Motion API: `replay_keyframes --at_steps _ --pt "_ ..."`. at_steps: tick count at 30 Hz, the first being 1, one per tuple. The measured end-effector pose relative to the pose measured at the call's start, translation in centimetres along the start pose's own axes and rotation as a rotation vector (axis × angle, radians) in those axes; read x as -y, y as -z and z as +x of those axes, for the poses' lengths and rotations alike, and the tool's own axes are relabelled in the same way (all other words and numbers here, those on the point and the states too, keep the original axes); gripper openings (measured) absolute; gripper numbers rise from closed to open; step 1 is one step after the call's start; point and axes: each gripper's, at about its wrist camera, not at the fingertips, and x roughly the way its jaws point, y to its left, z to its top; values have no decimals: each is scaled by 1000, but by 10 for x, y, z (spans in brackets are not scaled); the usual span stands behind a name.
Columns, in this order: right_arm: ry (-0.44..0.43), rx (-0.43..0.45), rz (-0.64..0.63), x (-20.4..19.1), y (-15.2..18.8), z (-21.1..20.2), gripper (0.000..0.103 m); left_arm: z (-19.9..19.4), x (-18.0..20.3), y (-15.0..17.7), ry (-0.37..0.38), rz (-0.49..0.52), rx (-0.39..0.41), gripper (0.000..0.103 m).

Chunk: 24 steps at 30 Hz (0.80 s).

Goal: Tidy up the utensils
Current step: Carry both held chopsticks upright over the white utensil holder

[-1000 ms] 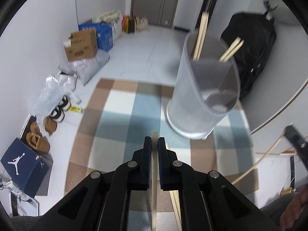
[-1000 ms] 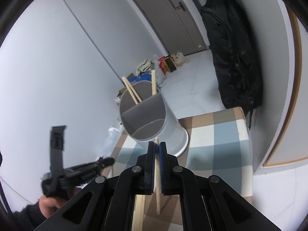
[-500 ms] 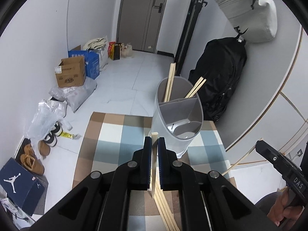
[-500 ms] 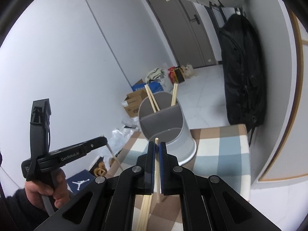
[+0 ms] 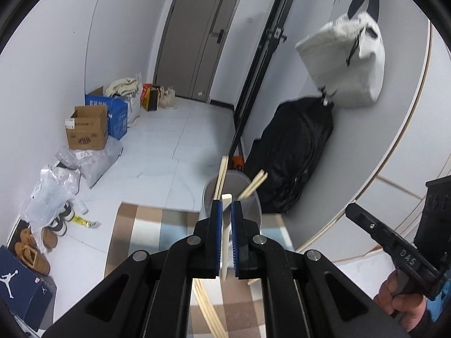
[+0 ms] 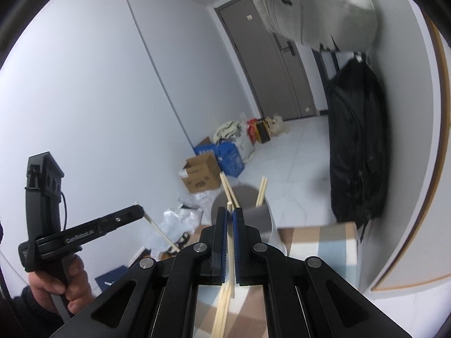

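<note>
In the left wrist view my left gripper (image 5: 227,205) is shut on a pale wooden chopstick (image 5: 225,242) that stands up between the blue pads. Just beyond its tips is the grey utensil holder (image 5: 255,205), with several chopsticks (image 5: 221,174) leaning in it. In the right wrist view my right gripper (image 6: 229,211) is shut on a thin chopstick (image 6: 230,242), with the holder (image 6: 263,217) just behind. Each view also shows the other gripper held in a hand: the right gripper (image 5: 351,208) and the left gripper (image 6: 139,211). Loose chopsticks (image 6: 221,309) lie on the checked cloth (image 6: 318,242) below.
A black backpack (image 5: 293,152) leans on the curved wall right of the holder, with a pale bag (image 5: 346,64) hanging above it. Cardboard boxes (image 5: 87,129), plastic bags and shoes (image 5: 31,250) line the left wall on the tiled floor. A grey door (image 5: 200,36) stands at the back.
Both grippers have risen and tipped upward, each still holding its chopstick. The holder now looks smaller and sits lower, right behind the fingertips.
</note>
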Motion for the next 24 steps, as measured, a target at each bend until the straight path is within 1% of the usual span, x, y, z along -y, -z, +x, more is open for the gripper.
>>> replay_keyframes --at_steps 5,8,13,18,24 --pt "2 41 -18 -3 -26 3 3 -7 5 -27 10 2 46 2" --pt "4 55 -18 -3 -43 10 3 -4 7 -40 3 13 60 2" --pt "6 71 -20 -4 -65 25 3 2 3 -57 11 5 79 2" --pt "10 85 -30 -4 -82 40 3 11 -3 -70 11 -8 79 2" --pt "23 86 -59 -7 -102 59 3 25 -3 -80 -12 32 73 2"
